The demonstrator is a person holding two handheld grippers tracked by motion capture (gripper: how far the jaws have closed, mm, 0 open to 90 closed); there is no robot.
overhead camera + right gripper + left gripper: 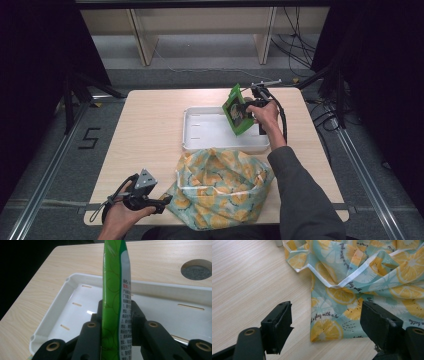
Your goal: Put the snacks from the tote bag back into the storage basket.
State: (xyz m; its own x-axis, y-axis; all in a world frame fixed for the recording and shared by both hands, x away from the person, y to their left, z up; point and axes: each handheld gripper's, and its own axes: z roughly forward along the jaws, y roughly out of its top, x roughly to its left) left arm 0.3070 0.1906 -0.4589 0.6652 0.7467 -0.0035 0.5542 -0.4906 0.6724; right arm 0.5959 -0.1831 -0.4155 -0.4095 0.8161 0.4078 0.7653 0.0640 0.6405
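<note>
My right gripper [248,106] is shut on a green snack packet [236,109], which hangs above the right end of a white tray [200,131]. In the right gripper view the packet [115,290] stands edge-on between the black jaws, over the tray [62,315]. A cloth bag [220,186] printed with lemon slices lies crumpled at the table's front. My left gripper [162,201] rests at the front left, open, its tips pointing at the bag's left corner. The left gripper view shows the bag's corner [329,327] lying between the open fingers [279,322].
The wooden table [150,120] carries the tray in the middle and the bag in front of it. A round cable hole [196,269] sits in the table beyond the tray. Shelving and cables stand behind the table on the floor.
</note>
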